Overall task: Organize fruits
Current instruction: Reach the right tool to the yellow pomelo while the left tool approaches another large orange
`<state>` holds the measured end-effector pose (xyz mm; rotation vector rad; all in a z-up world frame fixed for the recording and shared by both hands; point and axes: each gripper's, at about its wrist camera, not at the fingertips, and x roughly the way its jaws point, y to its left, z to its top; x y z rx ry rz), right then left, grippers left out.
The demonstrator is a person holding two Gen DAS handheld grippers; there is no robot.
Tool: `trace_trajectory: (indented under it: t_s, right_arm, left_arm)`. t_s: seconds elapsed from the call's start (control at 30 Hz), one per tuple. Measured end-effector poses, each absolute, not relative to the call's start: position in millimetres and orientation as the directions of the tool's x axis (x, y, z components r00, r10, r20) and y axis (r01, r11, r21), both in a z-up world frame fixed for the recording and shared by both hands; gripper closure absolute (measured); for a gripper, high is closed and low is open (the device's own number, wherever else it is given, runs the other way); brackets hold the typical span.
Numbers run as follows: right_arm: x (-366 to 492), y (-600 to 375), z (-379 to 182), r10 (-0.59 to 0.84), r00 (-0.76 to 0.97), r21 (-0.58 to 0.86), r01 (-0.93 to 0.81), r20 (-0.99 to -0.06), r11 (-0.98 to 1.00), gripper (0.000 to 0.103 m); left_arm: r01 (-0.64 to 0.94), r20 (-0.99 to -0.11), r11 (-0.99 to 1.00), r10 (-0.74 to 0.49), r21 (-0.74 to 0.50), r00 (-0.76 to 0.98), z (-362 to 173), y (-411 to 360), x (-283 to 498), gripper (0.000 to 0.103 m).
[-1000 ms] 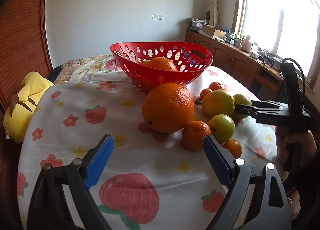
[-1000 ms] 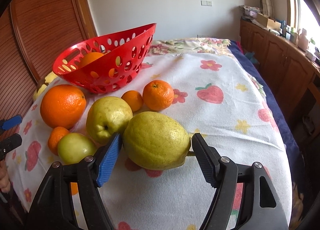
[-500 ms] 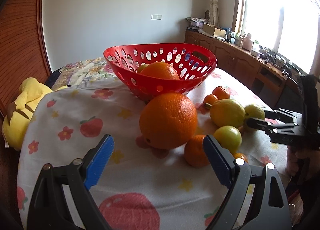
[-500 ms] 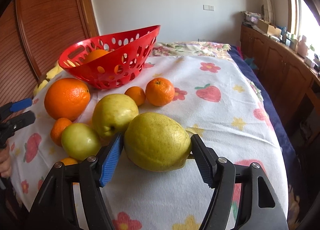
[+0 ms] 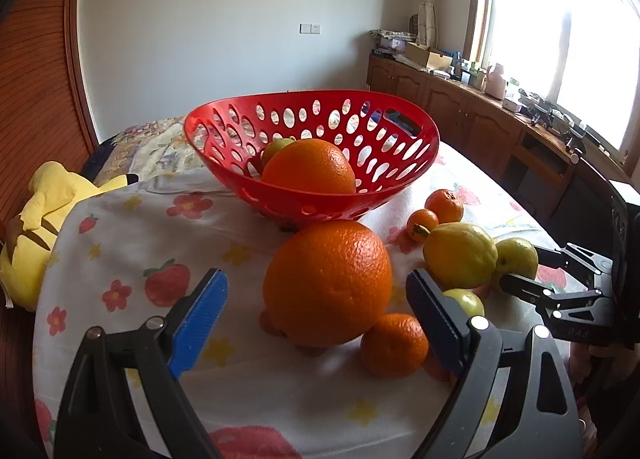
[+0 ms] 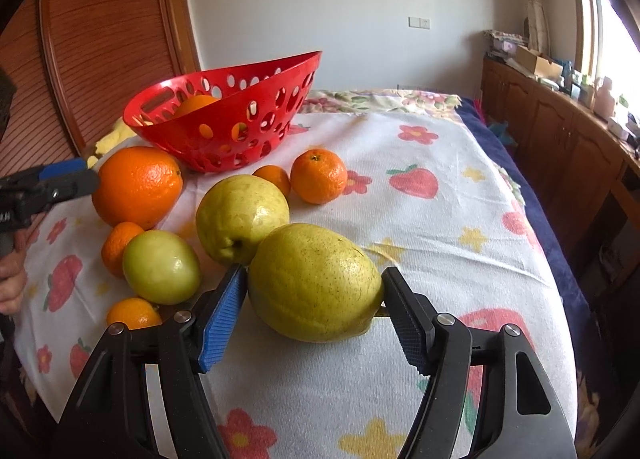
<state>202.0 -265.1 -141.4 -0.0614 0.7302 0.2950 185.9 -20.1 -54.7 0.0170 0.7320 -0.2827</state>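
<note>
With my right gripper (image 6: 312, 315) pinching the firm, heavy pear (image 6: 316, 283) across its belly beside the basket (image 6: 224, 127), my left gripper (image 5: 316, 315) stands spread.

Right gripper (image 6: 314, 313) clamped across big yellow pear (image 6: 316, 283), pads touching both sides. Left gripper (image 5: 316, 317) jaws wide, left of pear.

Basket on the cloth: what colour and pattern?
Red, pierced with oval holes; the basket shows best in the left wrist view.
</note>
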Motion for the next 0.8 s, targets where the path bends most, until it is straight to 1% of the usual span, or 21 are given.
trace_trajectory:
  t_s: [0.23, 0.43, 0.8]
  right_arm:
    - [202.4, -265.0, -141.9, 0.247, 0.705, 0.052, -0.287, -0.665, 0.957, 0.032]
    - [202.1, -265.0, -141.9, 0.247, 0.705, 0.052, -0.287, -0.665, 0.957, 0.032]
    - [202.2, -265.3, -141.9, 0.248, 0.705, 0.053, -0.287, -0.664, 0.956, 0.031]
  left_arm:
    - [0.261, -0.698, 0.962, -0.240, -0.078, 0.675, -61.9, -23.5, 202.8, 0.012]
    - [0.279, -0.727, 0.955, -0.262, -0.101, 0.635, -65.9, -26.7, 216.7, 0.012]
    - [0.307, -0.763, 0.949, -0.252, -0.073, 0.596, -73.4, -39.4, 231.9, 0.010]
